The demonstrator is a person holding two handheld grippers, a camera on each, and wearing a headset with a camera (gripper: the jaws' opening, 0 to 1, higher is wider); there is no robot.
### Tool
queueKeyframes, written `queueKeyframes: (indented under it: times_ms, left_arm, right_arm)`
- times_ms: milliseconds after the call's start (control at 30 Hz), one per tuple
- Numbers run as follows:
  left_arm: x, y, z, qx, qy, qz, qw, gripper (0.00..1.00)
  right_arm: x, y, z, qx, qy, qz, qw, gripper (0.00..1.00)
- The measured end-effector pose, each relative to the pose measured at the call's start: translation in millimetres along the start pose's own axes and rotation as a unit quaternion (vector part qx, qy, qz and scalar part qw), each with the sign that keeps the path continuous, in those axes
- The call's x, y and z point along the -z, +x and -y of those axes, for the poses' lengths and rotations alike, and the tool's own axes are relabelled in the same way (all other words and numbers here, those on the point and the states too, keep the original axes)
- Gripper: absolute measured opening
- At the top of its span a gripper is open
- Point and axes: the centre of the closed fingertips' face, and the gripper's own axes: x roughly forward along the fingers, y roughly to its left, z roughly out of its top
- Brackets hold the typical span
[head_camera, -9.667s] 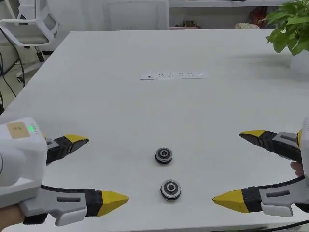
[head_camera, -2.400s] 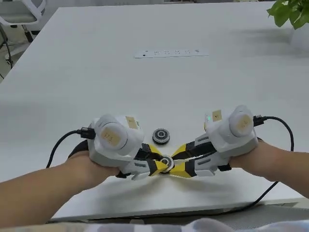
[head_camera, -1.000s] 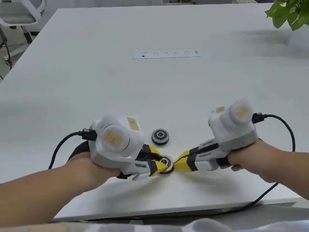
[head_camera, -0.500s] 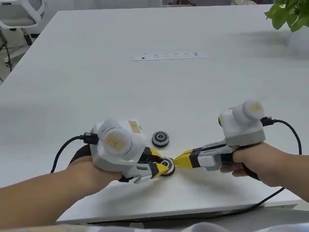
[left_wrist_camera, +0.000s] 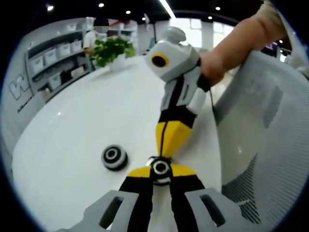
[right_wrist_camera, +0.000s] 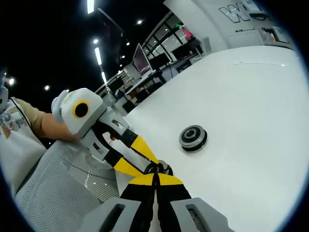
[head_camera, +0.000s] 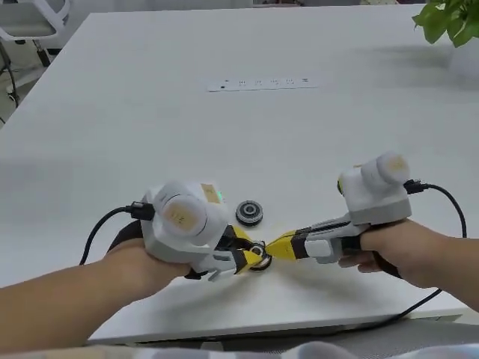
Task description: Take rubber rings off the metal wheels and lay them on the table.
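Observation:
Two small metal wheels with black rubber rings are near the table's front edge. My left gripper [head_camera: 247, 253] is shut on one wheel [head_camera: 258, 252] and holds it just above the table; in the left gripper view that wheel [left_wrist_camera: 160, 167] sits between the yellow fingertips. My right gripper [head_camera: 274, 247] comes in from the right with its jaws shut and its tip against that wheel's rim [right_wrist_camera: 162, 168]. I cannot tell whether it pinches the ring. The second wheel [head_camera: 249, 212] lies flat on the table just behind, untouched.
A white power strip [head_camera: 262, 83] lies across the middle of the white table [head_camera: 150, 112]. A green plant [head_camera: 449, 21] stands at the far right corner. Cables trail from both grippers toward the front edge. An office chair [head_camera: 30, 15] stands at the far left.
Over the last second my right hand swung out to the right and lower, its shut tip staying at the wheel. The left gripper keeps its hold. Much earlier both grippers were open and apart.

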Motion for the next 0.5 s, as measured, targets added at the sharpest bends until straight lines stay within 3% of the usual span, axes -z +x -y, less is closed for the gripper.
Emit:
queueKeyframes:
  times_ms: [200, 300, 367, 500]
  left_arm:
    - [0.0, 0.2, 0.2, 0.001, 0.002, 0.001, 1.0000, 0.12]
    - [-1.4, 0.9, 0.8, 0.002, 0.008, 0.003, 1.0000, 0.12]
    - [-1.8, 0.7, 1.2, 0.002, 0.005, 0.005, 1.0000, 0.12]
    - [-2.0, 0.6, 1.1, 0.002, 0.003, 0.008, 1.0000, 0.12]
  right_arm:
    - [0.4, 3.0, -4.8, -0.014, -0.002, -0.002, 0.9999, 0.00]
    - [-8.4, 4.3, -16.5, -0.041, -0.002, 0.008, 0.9991, 0.00]
    - [-9.1, 5.3, -14.4, -0.030, -0.028, 0.001, 0.9992, 0.00]
    - [-3.8, 1.4, -7.4, -0.025, -0.022, 0.001, 0.9994, 0.00]
